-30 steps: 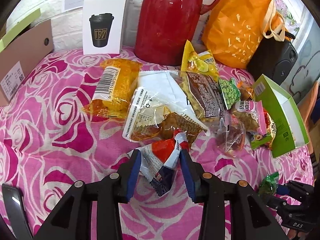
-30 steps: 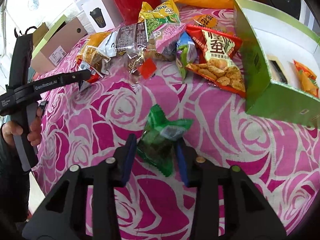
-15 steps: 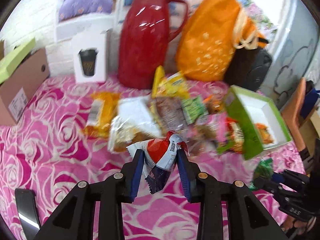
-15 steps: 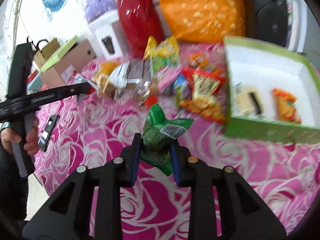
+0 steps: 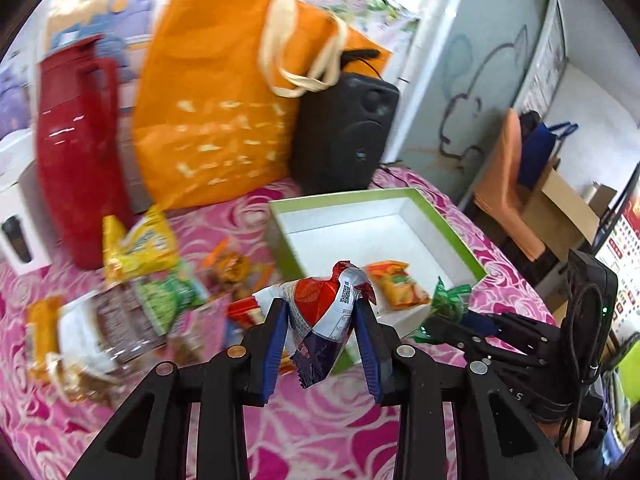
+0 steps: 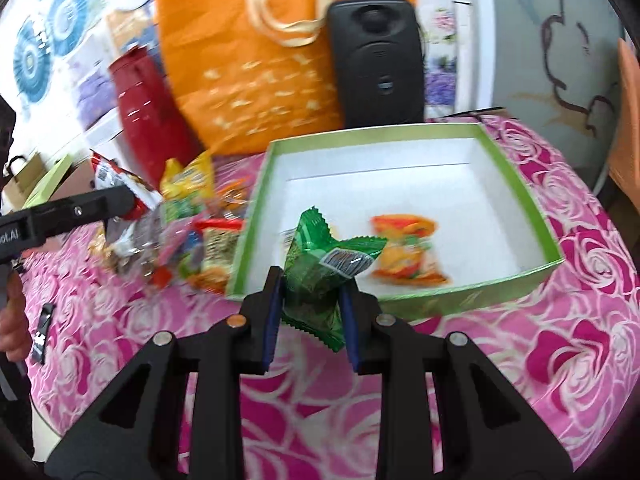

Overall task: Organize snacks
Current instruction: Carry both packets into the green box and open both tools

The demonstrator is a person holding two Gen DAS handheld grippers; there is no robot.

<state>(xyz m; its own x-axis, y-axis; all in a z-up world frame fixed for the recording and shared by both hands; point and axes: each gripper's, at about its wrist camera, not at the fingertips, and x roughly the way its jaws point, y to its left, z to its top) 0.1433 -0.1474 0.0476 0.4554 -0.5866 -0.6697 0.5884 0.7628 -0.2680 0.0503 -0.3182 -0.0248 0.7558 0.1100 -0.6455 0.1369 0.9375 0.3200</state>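
My left gripper (image 5: 322, 316) is shut on a red, white and blue snack packet (image 5: 324, 316), held above the pink cloth just before the near wall of the green box (image 5: 452, 236). My right gripper (image 6: 310, 286) is shut on a green snack packet (image 6: 320, 268), held in front of the same green box (image 6: 516, 184). Inside the box lies an orange snack packet (image 6: 408, 250), the orange packet (image 5: 394, 284) also showing in the left wrist view. A heap of loose snack packets (image 5: 132, 304) lies left of the box.
A red jug (image 5: 76, 148), an orange tote bag (image 5: 224, 112) and a black speaker (image 5: 344, 132) stand at the back of the table. A white cup box (image 5: 16, 232) is far left. A person's hand (image 6: 12, 320) holds the left gripper.
Both grippers have lifted their packets off the cloth and swung right toward the green box. The box now shows its open inside to both cameras.
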